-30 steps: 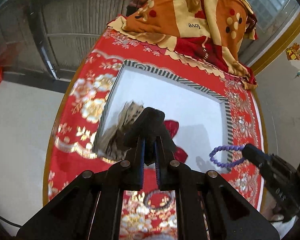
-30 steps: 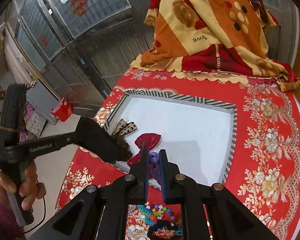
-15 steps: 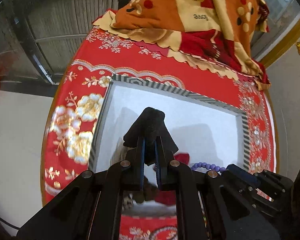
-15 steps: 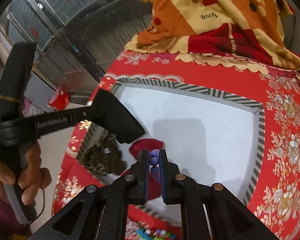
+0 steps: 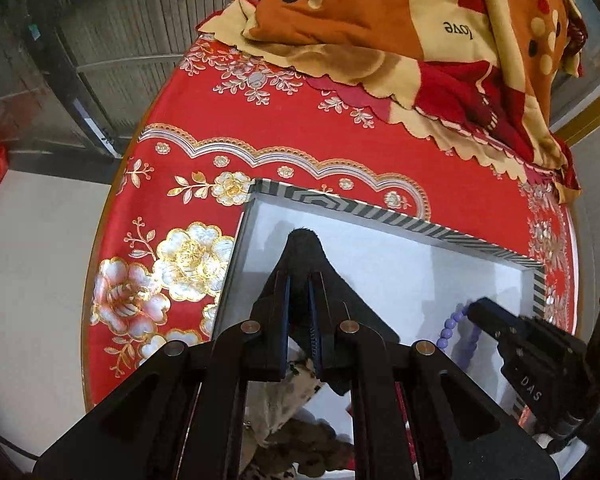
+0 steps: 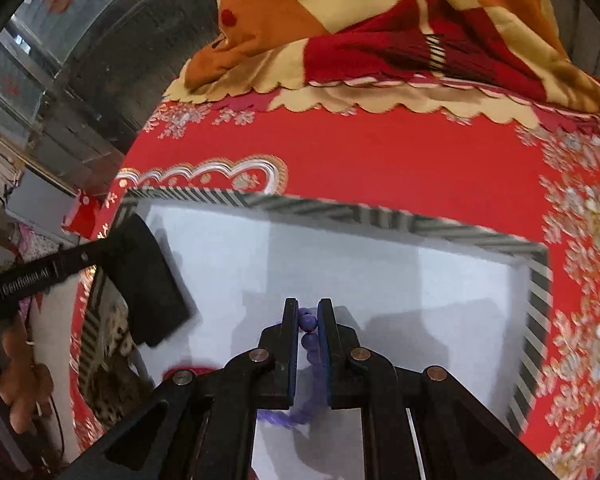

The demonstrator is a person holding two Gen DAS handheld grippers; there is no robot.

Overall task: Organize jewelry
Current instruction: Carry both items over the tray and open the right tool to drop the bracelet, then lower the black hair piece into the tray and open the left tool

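Jaws pinch: right gripper [image 6: 308,322] round purple beads [image 6: 309,339], left gripper [image 5: 299,300] fuzzy black cloth [image 5: 305,254].

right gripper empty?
No: the right gripper is shut on a purple bead bracelet, beads pinched between its fingers over the white tray.

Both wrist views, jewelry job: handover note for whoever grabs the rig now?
Left gripper: shut on a black cloth piece, held over the white tray.
Right gripper: shut on the purple bead bracelet, also over the tray.
Already in the tray's near left corner: a leopard-print fabric item and a red one.
Done: both pieces picked up and carried over the tray.
Left: set down and release both. Anything still lying on the red tablecloth is out of view now; check.
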